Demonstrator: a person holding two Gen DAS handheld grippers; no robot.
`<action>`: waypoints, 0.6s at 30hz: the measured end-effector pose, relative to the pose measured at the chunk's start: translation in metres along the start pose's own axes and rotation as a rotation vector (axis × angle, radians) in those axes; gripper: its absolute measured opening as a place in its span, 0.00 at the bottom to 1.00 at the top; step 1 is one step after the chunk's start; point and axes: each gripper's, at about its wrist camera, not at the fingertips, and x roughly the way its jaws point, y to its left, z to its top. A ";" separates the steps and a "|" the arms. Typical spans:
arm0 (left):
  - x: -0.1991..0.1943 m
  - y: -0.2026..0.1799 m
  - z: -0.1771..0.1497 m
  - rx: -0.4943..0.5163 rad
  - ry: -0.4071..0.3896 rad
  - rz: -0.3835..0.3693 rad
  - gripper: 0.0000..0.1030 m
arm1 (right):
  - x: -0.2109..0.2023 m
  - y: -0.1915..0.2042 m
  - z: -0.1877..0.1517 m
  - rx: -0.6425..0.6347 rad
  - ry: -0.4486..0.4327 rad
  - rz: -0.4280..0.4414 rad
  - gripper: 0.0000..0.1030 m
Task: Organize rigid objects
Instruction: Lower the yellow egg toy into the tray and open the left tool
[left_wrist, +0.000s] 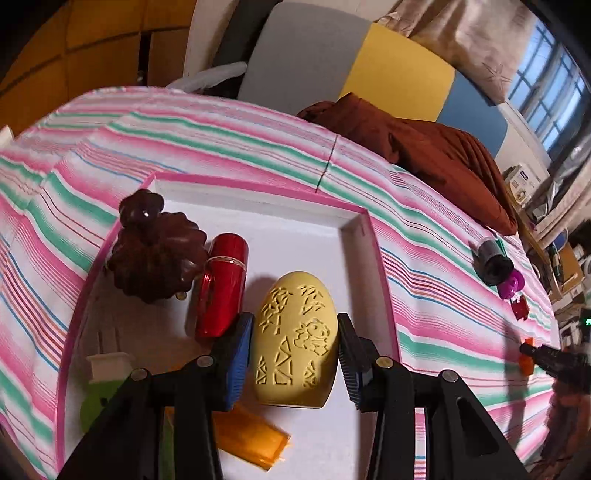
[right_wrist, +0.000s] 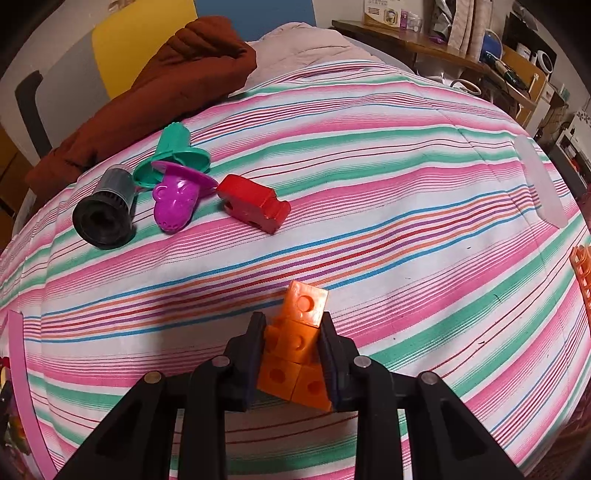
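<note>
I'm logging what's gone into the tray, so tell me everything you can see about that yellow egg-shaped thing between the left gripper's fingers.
The yellow egg is a matte, pale yellow ovoid, plastic or rubber by its look, with carved line patterns: triangles, leaf-like marks and a small cartoon figure. It lies inside the pink-rimmed white tray, narrow end pointing away from the camera. The left gripper straddles it; both pads sit at or very near its sides. The red cylinder lies just to its left, apart.

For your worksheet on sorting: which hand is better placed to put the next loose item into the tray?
Right: its tool is shut on the orange plastic interlocking cubes; the left tool straddles the yellow carved egg already in the pink-rimmed white tray.
</note>
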 end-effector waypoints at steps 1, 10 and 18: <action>0.001 0.001 0.001 -0.013 0.004 -0.007 0.43 | 0.000 0.001 0.001 -0.006 0.000 -0.004 0.27; -0.020 -0.004 -0.001 -0.007 -0.090 -0.047 0.70 | 0.001 0.004 0.000 -0.010 -0.001 -0.008 0.27; -0.060 -0.010 -0.046 0.069 -0.211 -0.065 0.91 | 0.002 0.003 0.001 -0.011 -0.001 -0.008 0.27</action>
